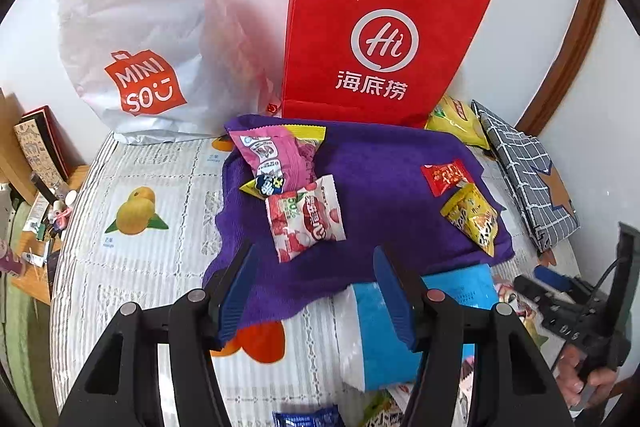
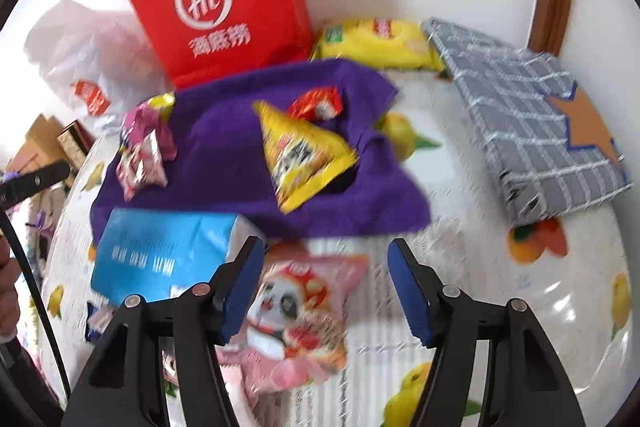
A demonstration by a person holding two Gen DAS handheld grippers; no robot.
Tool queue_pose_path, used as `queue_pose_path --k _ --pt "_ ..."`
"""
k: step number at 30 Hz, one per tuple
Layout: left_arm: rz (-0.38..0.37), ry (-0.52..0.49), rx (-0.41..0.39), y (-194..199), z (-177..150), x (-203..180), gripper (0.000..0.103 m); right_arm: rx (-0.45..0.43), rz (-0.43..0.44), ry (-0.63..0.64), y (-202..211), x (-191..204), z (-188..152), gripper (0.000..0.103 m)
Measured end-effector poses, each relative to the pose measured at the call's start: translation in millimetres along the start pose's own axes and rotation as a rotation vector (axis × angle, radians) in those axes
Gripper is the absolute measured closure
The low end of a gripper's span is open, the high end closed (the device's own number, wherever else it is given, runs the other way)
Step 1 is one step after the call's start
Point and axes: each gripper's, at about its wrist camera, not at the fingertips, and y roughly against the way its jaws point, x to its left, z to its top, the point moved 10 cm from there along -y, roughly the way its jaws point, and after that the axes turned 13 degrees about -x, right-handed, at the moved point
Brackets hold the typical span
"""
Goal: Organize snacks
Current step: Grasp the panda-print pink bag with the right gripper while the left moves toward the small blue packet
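Snacks on the purple towelling cloth make two little groups, so I judge I'm mid-sort, between placements. The left gripper hangs with jaws apart and nothing between them, just short of the red-and-white strawberry sweet packet, which leans against the crumpled pink wrapper. On the cloth's far side, the small red sachet touches the yellow triangular packet.

The right gripper is also empty, jaws parted, above the pink crisp bag with a panda face on the fruit-print tablecloth. My guess for the next move: drop onto that bag, pinch an edge, carry it to the cloth.

Only the right view, badly blurred, shows the panda bag properly and the blue-and-white box clear of obstruction. Only the left view shows the white Miniso bag sharply and a dark blue packet near the table's front edge.
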Motion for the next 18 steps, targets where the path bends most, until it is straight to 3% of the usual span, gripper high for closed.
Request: queue_pose_path --k 9,18 --pt "0.016 -0.001 0.012 16 -17 9 0.043 0.085 -0.031 0.058 -15 3 -38 0.039" --pt "0.048 0.017 0.048 14 -37 26 0.042 0.069 -0.022 0.032 -29 -3 -40 0.039"
